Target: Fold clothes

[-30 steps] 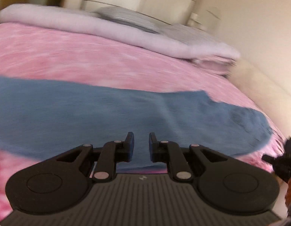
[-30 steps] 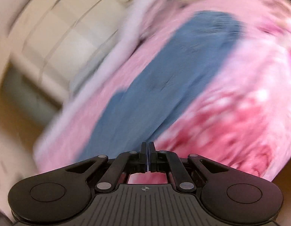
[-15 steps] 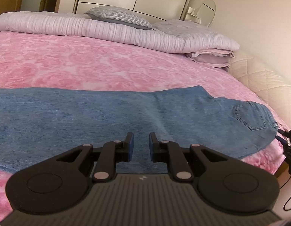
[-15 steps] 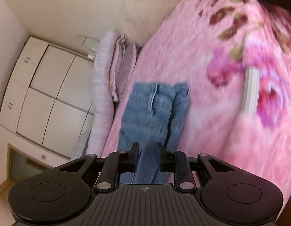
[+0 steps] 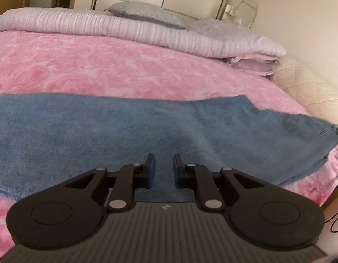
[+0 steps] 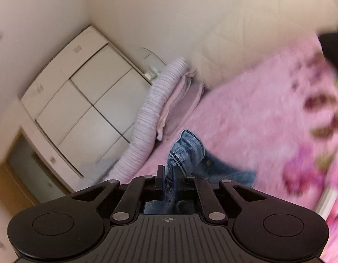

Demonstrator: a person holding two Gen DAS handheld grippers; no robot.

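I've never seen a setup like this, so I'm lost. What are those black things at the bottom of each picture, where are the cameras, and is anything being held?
A person holds a two-fingered gripper in each hand, with a wide-angle camera on each one looking forward along its fingers. The left view shows the left gripper, jaws apart and holding nothing, over blue jeans spread across a pink blanket. The right view shows the right gripper with its jaws shut on the jeans' waistband end. Folded bedding lies at the far side.
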